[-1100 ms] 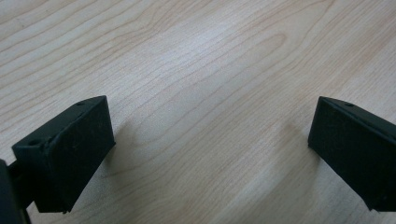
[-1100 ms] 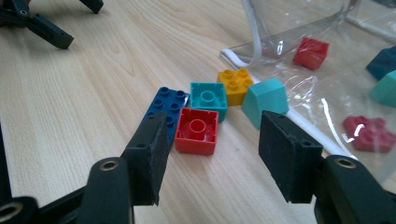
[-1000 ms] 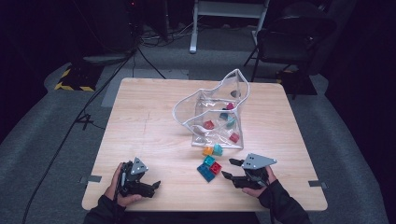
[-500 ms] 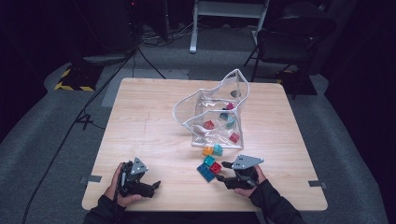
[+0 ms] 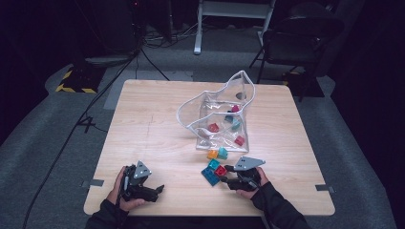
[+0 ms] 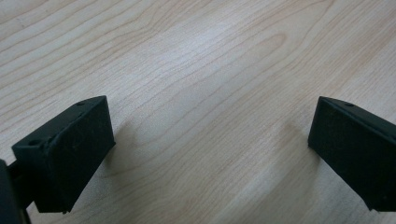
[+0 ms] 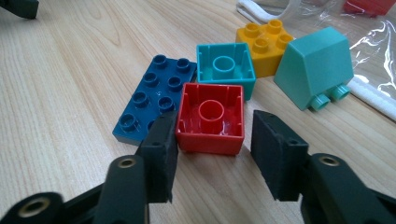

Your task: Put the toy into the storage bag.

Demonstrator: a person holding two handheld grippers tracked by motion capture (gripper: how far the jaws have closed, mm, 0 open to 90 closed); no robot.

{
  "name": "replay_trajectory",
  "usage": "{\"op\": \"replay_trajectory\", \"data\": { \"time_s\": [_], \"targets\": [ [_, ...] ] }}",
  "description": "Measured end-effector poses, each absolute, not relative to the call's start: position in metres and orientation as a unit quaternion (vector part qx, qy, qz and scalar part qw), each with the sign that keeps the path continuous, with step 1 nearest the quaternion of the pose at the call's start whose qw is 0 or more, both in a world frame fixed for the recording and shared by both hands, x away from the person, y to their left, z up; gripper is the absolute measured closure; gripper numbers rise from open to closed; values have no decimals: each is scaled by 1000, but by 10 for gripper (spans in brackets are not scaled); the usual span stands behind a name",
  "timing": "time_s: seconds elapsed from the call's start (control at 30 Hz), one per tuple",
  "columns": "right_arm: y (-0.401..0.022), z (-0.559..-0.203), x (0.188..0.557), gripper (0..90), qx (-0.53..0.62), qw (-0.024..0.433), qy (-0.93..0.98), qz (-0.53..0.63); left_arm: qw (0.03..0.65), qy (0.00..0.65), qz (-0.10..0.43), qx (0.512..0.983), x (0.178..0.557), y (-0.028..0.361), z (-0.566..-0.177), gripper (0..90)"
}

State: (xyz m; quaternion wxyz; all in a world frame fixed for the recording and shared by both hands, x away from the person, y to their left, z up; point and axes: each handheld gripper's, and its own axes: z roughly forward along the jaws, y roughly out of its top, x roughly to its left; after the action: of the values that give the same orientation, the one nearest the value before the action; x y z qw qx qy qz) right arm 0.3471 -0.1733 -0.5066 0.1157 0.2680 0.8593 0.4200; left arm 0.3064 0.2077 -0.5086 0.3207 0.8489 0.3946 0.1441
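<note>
Right hand-held gripper [image 7: 212, 154] jaws have just been closing round red brick [image 7: 211, 119], right pad not yet touching; left hand-held gripper [image 6: 208, 154] rests apart on worktop [image 5: 143, 124], spare.

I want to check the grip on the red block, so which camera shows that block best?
The right gripper view: the red block lies upside down, close up, between the right gripper jaws, which have just been closing; a small gap shows at one pad. The high view shows it as a small red spot. The left gripper view shows bare table.

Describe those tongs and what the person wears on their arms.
Each of the tongs, left and right, is black with a grey three-cornered plate on top. Their two jaws end in blocky black pads with small screw holes. The person wears dark long sleeves.
</note>
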Motion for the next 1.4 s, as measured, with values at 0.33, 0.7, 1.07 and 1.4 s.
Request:
{"op": "replay_trajectory", "data": {
  "time_s": [0.33,0.7,1.07,1.4],
  "targets": [
    [-174,-507,344,592,270,132,859,414,322,394,144,849,307,207,-509,5],
    [-194,-502,338,592,279,144,852,420,321,394,144,849,307,208,-509,4],
    [-225,-485,332,593,295,164,835,435,321,394,144,849,307,208,-509,4],
    [-253,-473,344,593,324,203,812,441,321,394,144,849,307,208,-509,4]
  ]
}}
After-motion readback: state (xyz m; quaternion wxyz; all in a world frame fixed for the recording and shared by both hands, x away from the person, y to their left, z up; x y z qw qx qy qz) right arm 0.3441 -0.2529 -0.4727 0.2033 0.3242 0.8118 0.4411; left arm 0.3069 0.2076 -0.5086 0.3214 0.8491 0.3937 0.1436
